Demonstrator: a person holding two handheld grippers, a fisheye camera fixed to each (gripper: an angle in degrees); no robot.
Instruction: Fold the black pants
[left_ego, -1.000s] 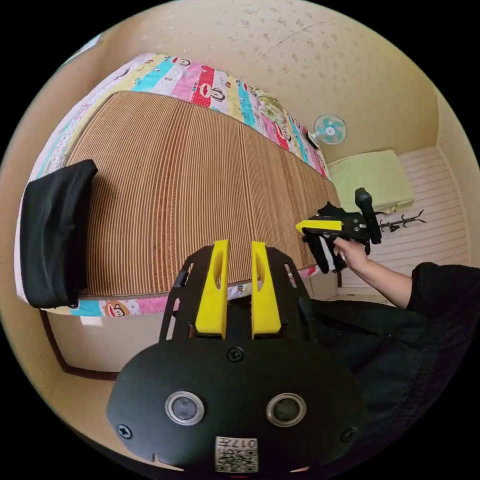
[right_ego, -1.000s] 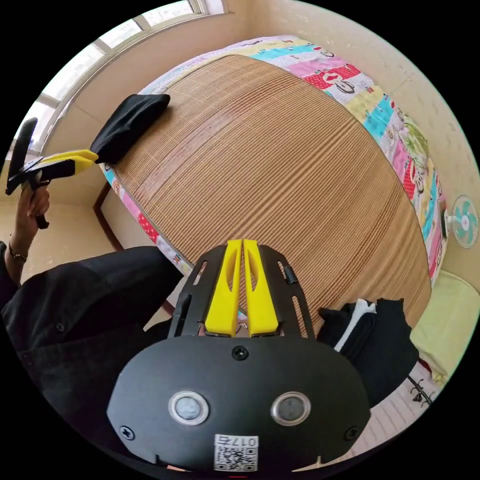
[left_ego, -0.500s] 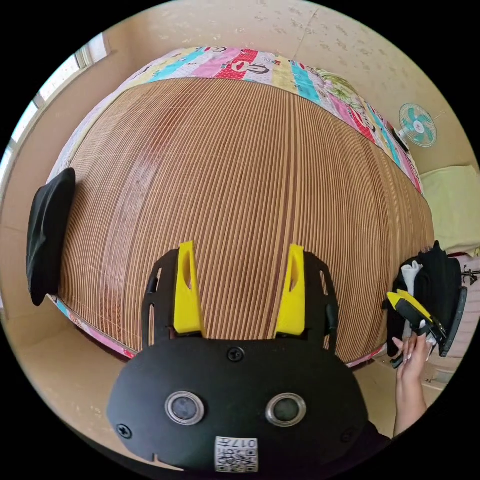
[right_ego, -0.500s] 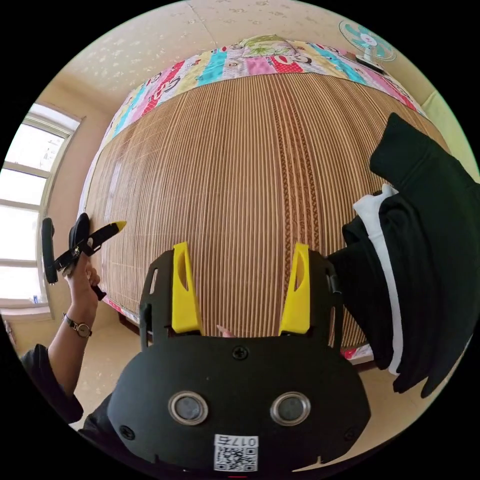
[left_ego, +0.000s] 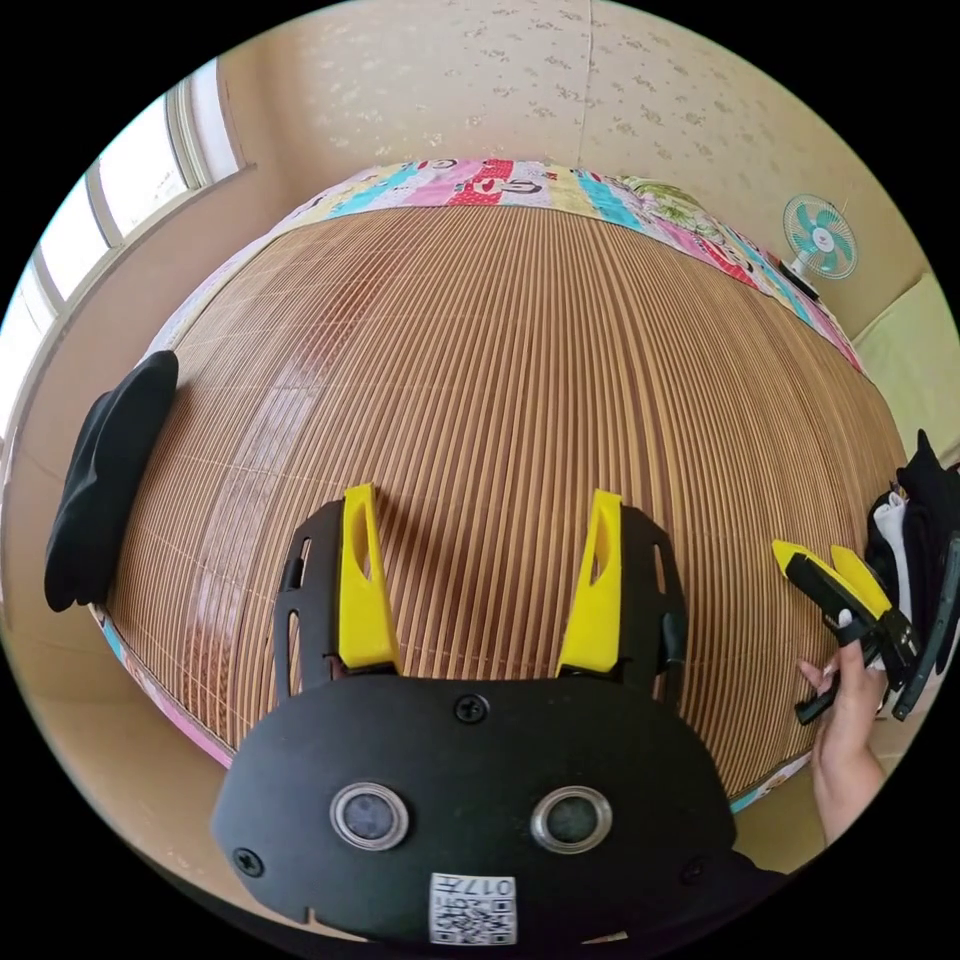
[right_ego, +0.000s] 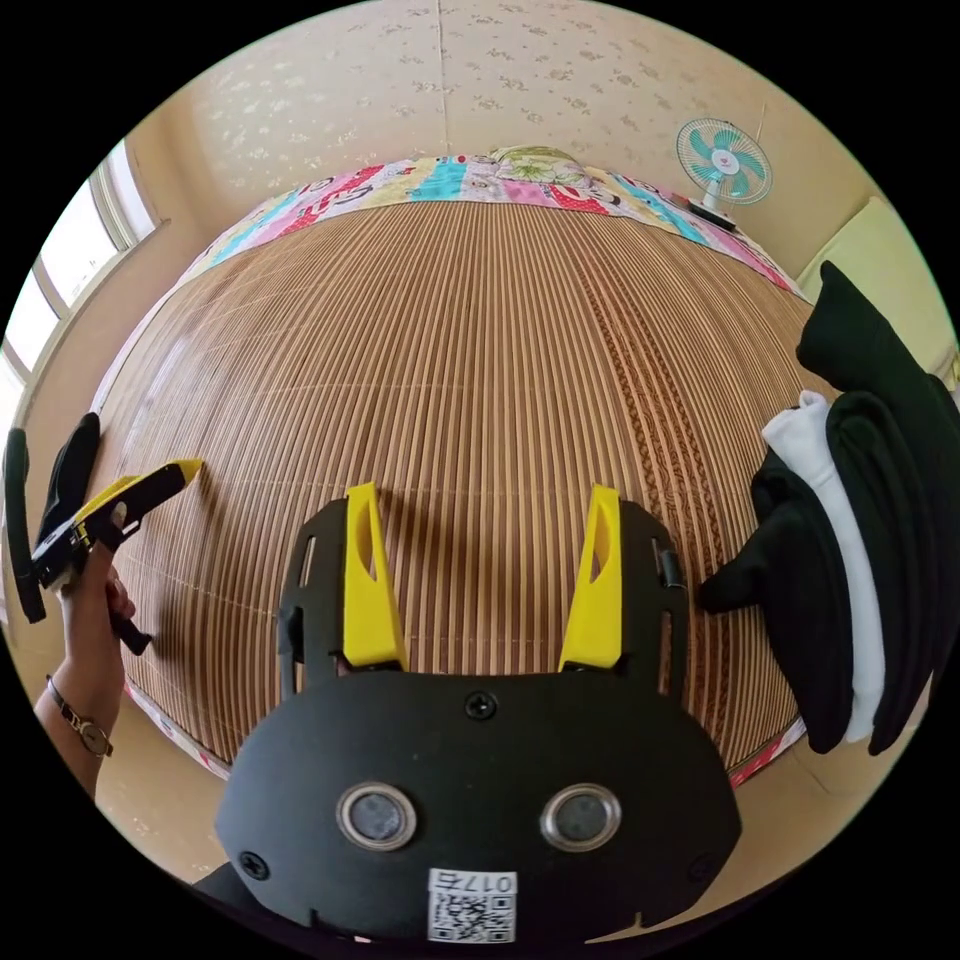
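Observation:
A folded black garment (left_ego: 100, 490) lies at the left corner of the bamboo mat (left_ego: 520, 350); it also shows at the left of the right gripper view (right_ego: 70, 470). A pile of black clothes with a white piece (right_ego: 860, 560) sits at the mat's right edge, seen too at the far right of the left gripper view (left_ego: 915, 530). My left gripper (left_ego: 482, 492) hangs open over the near part of the mat, holding nothing. My right gripper (right_ego: 482, 490) is open and empty as well, just left of the pile. Each gripper appears in the other's view: right (left_ego: 815, 555), left (right_ego: 175, 472), both held by a hand.
The mat covers a bed with a colourful patterned sheet (right_ego: 450, 180) along its far side. A small fan (right_ego: 722, 160) stands at the back right. A window (left_ego: 120, 200) is on the left wall. A pale yellow cushion (right_ego: 880, 260) lies past the pile.
Both grippers went from shut or nearly shut to wide open within the last second. Both hands came in over the near edge of the mat, and the views swung to face the bed.

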